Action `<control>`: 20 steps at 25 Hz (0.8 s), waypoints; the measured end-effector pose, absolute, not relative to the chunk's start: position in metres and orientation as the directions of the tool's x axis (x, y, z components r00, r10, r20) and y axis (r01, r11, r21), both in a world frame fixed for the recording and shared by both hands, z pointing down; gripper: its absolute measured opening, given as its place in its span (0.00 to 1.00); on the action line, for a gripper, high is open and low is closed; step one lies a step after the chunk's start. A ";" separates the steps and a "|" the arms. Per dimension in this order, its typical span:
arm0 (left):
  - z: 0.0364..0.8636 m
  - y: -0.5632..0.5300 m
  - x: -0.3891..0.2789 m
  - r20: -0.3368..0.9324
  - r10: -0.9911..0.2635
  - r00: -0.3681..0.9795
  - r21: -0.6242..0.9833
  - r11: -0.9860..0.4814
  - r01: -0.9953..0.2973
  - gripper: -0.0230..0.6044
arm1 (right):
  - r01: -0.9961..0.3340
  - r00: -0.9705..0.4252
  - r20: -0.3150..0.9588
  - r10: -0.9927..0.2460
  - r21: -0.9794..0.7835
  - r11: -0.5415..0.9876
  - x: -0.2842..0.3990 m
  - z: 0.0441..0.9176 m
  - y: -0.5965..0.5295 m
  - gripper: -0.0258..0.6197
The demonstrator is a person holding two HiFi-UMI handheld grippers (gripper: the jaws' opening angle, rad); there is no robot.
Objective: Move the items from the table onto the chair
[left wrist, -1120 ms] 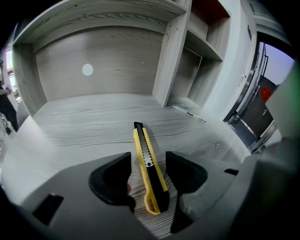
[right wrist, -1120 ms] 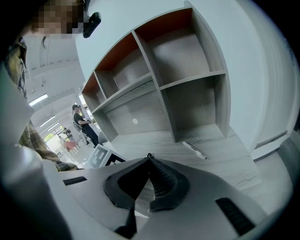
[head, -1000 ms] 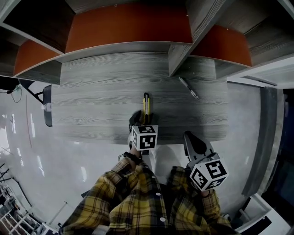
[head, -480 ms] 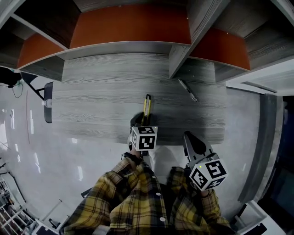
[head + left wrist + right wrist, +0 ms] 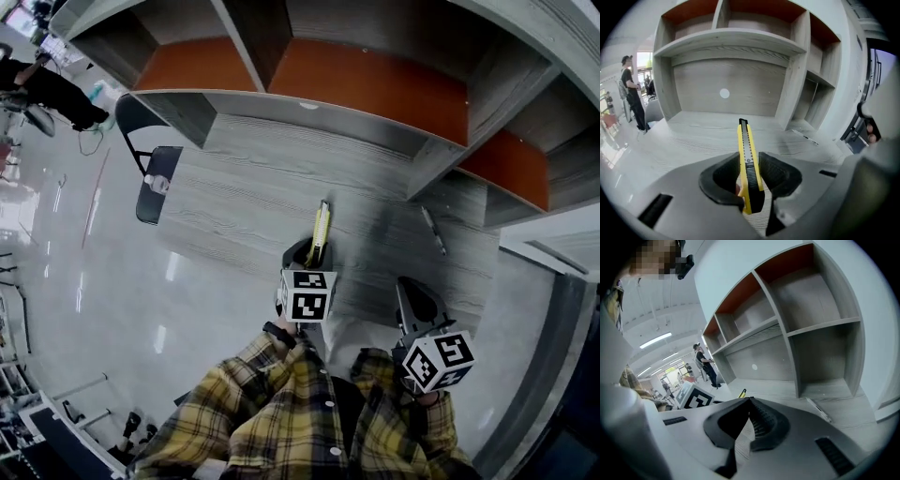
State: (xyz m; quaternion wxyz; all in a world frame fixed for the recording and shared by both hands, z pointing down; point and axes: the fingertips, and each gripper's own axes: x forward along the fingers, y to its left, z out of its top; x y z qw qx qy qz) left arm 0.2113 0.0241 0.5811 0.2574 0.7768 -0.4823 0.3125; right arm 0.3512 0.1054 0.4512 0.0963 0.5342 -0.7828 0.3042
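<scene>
Nearest the head cam, yellow plaid sleeves [image 5: 281,403] fill the bottom edge, w/ both grippers just past them at the near edge of a grey woodgrain table [image 5: 244,211].

On the left gripper [image 5: 749,174] the fingers sit at a narrow gap, w/ the pads [image 5: 776,172] clamped either side of a yellow-and-black utility knife [image 5: 746,145]. Its own view shows that grip plainly. The head view only gives me the knife's front half poking past the gripper body, pointing away over the table. No view tells me whether the knife's underside touches the tabletop.

To its right, the right gripper [image 5: 748,420] has jaws fully together w/ nothing btwn them, over the near table edge. Its view catches the other gripper's marker cube [image 5: 696,398] and just the knife's tip beside it.

Farther out, a slim silver pen [image 5: 433,230] lies on the table's right part, near a shelf divider and well apart from the knife. Both gripper views show it too.

Only the head view shows the dark chair [image 5: 142,202], off the table's left end, w/ a small white item [image 5: 157,183] on the seat, too small to ID.

Beyond the table stands an open shelf unit [image 5: 375,89] w/ orange back panels. Farthest off, a person [image 5: 632,96] in dark clothes stands on the shiny floor [image 5: 94,281].
</scene>
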 end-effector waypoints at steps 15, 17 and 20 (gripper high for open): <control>0.513 -0.023 -0.096 0.630 -0.775 -0.049 0.012 0.073 -0.997 0.24 | -0.755 -0.655 0.442 -0.612 -0.360 0.548 0.158 0.437 0.002 0.07; 0.516 -0.033 -0.137 0.636 -0.769 -0.066 0.010 0.094 -0.996 0.24 | -0.754 -0.656 0.449 -0.606 -0.358 0.551 0.125 0.441 -0.012 0.07; 0.521 -0.052 -0.200 0.649 -0.757 -0.075 0.011 0.108 -0.994 0.24 | -0.766 -0.642 0.467 -0.608 -0.352 0.538 0.075 0.450 -0.035 0.07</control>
